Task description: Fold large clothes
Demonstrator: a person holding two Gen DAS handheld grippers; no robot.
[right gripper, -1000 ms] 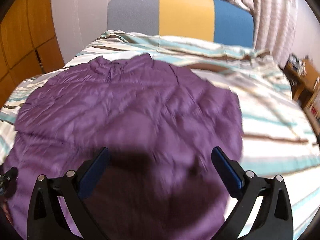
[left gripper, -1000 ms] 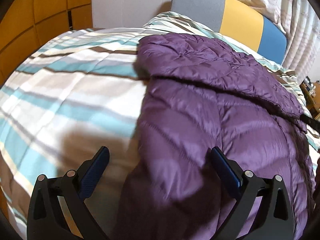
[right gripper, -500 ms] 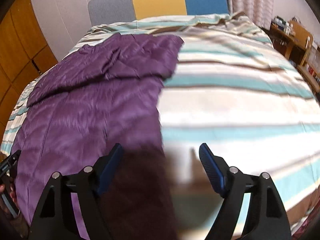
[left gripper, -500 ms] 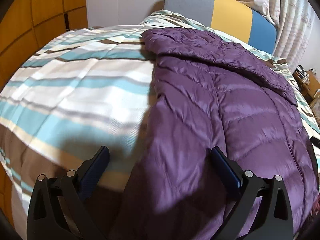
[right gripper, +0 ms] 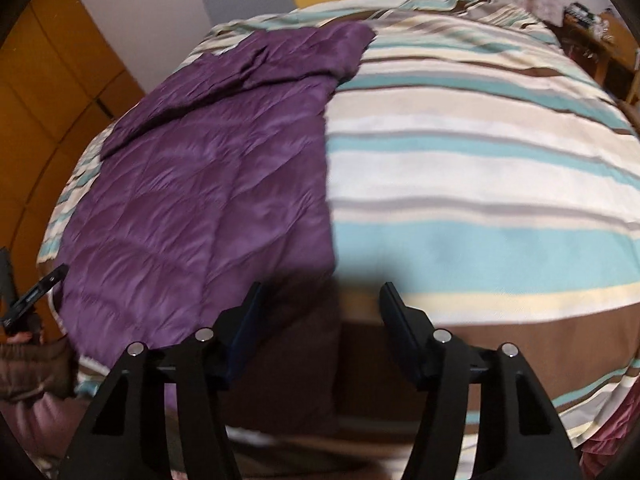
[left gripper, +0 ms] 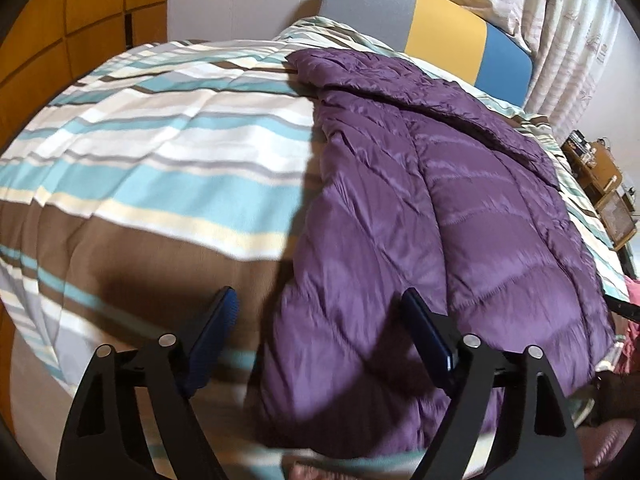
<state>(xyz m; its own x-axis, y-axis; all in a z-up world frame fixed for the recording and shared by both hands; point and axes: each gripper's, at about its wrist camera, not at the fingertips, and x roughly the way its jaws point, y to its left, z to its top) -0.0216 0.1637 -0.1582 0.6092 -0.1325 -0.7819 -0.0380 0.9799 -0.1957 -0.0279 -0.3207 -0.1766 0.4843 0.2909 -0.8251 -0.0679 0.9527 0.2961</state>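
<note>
A large purple quilted down jacket [left gripper: 440,208] lies folded lengthwise on a striped bed, its near hem hanging over the foot edge. It also shows in the right wrist view [right gripper: 208,176]. My left gripper [left gripper: 316,320] is open and straddles the jacket's near left corner, above it. My right gripper [right gripper: 320,308] is open, narrower, and hovers over the jacket's near right corner at the bed edge. Neither holds anything. The left gripper's tip [right gripper: 36,296] shows at the right wrist view's left edge.
The bed has a teal, white and brown striped duvet [left gripper: 160,152], also in the right wrist view [right gripper: 480,168]. A grey, yellow and blue headboard [left gripper: 444,36] stands at the far end. Wooden wardrobe panels [left gripper: 60,40] are left. A cluttered wooden shelf [left gripper: 600,176] stands right.
Both grippers have pulled back toward the foot of the bed. The right one swung from over the jacket to its right edge and narrowed its opening. The left opening narrowed slightly.
</note>
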